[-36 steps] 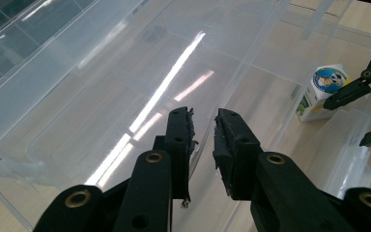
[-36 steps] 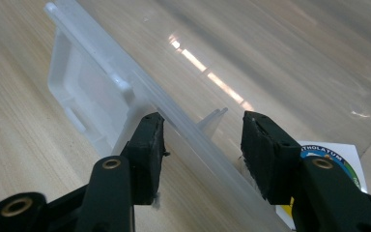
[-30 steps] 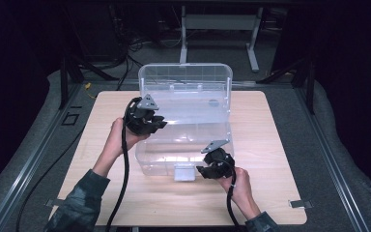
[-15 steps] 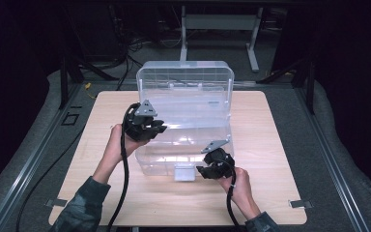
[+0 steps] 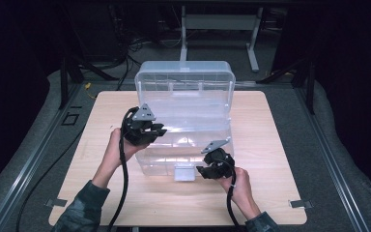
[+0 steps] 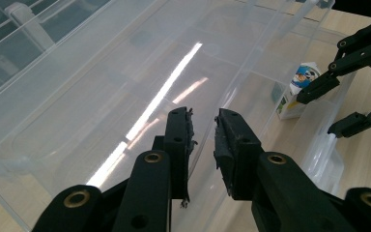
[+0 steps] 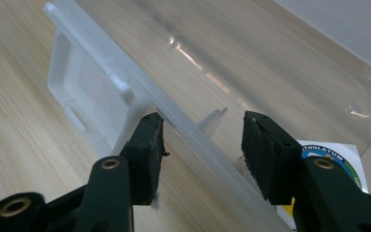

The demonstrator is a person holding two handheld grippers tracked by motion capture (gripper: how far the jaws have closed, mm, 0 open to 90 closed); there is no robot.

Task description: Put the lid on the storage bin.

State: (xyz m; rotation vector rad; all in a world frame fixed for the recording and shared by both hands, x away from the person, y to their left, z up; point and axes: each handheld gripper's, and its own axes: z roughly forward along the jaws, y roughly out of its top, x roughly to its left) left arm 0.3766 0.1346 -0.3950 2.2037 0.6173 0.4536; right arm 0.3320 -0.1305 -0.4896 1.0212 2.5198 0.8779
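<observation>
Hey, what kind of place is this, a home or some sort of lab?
Likely a lab or recording workspace: a bare light wooden tabletop set on grey padded flooring, loose black cables and a white metal stand against dark surroundings.

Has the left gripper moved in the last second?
Yes. The left gripper has slid toward the person along the clear box's left edge, away from the back rim.

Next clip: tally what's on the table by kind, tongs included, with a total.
Clear plastic storage box, lid raised: 1
Small printed carton inside the box: 1
Hand-held tongs: 2, left tongs and right tongs, both at the box's rim
Total: 4
</observation>
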